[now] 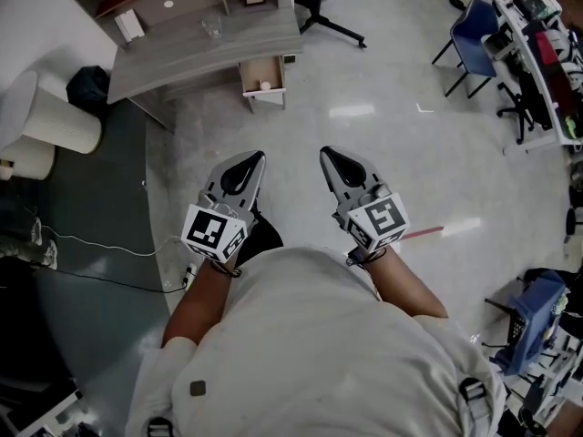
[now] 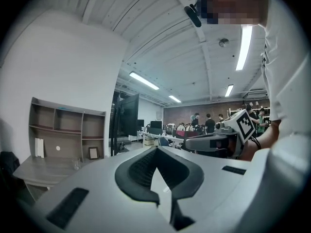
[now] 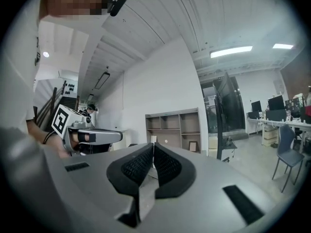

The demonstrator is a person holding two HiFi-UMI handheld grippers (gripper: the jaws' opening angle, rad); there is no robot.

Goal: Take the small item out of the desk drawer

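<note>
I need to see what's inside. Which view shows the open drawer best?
Head view: the open drawer shows from above, a small pale item inside. Both gripper views show only the desk's shelves, no drawer.

The floor [image 1: 383, 107] is pale and glossy, with a darker part [image 1: 91, 217] at the left. Long strip lights [image 2: 144, 80] hang under the white ribbed ceiling [image 2: 160, 28].

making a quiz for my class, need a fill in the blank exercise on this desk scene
1. The drawer stands ____.
2. The small round item lying inside it is ____ in colour.
3. The left tongs and the right tongs are both shut and hold ____.
4. The clear glass stands on top of the ____.
Missing words: open; white; nothing; desk.
</note>
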